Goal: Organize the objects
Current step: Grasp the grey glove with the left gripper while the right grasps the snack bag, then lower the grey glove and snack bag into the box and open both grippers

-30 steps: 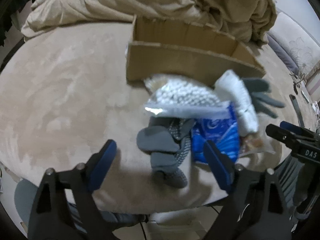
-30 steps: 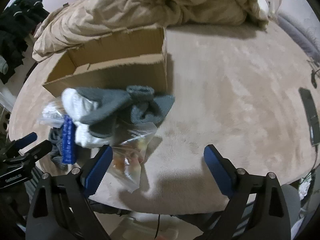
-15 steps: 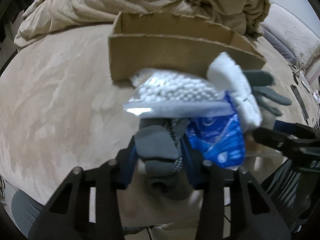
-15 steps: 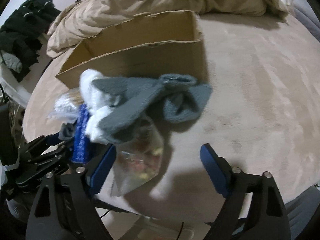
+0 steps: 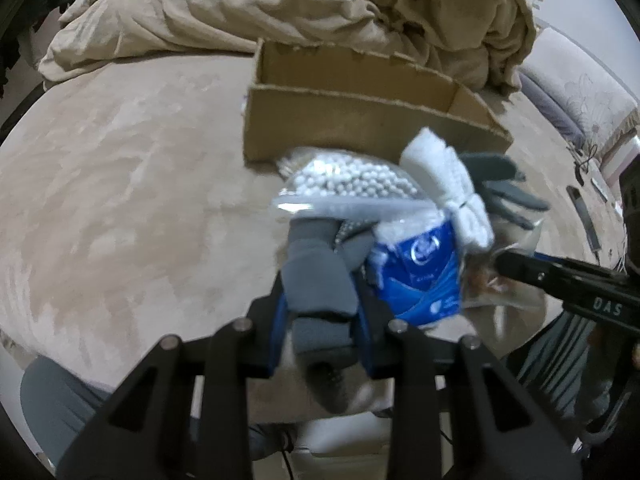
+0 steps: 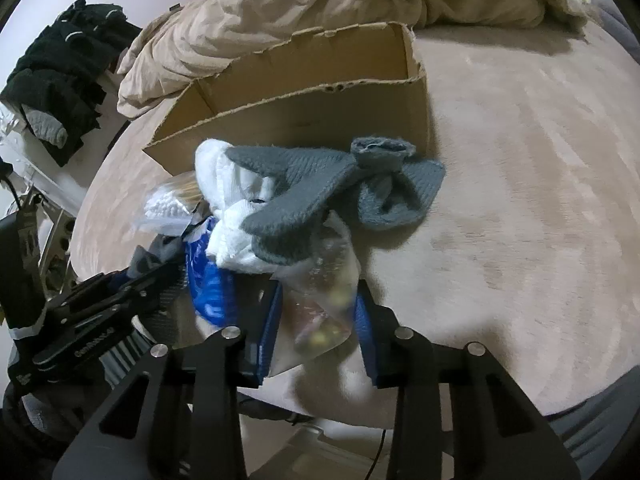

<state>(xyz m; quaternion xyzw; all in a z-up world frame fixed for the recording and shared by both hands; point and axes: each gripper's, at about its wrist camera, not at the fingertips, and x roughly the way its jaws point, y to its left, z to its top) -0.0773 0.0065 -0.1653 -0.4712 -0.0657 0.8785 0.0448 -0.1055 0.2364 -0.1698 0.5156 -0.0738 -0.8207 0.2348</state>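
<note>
A pile of objects lies on the beige surface in front of an open cardboard box [image 5: 360, 128] [image 6: 304, 92]. My left gripper [image 5: 320, 304] is shut on a grey glove [image 5: 316, 276] at the pile's near edge. Behind it lie a clear bag of white beads [image 5: 352, 184], a blue packet [image 5: 424, 276] and a white cloth [image 5: 448, 176]. My right gripper [image 6: 316, 312] is closed around a clear plastic bag [image 6: 328, 300] holding small coloured pieces. A grey knitted sock [image 6: 320, 192] and the white cloth [image 6: 228, 216] lie just beyond it.
A rumpled beige blanket [image 5: 280, 4] is heaped behind the box. Dark clothes [image 6: 60, 76] hang at the far left in the right wrist view. A grey sofa [image 5: 572, 96] stands at the right. The surface's near edge runs just under both grippers.
Both grippers moved forward into the pile and closed. The left went from open to shut on the grey glove. The right closed on the clear plastic bag.
</note>
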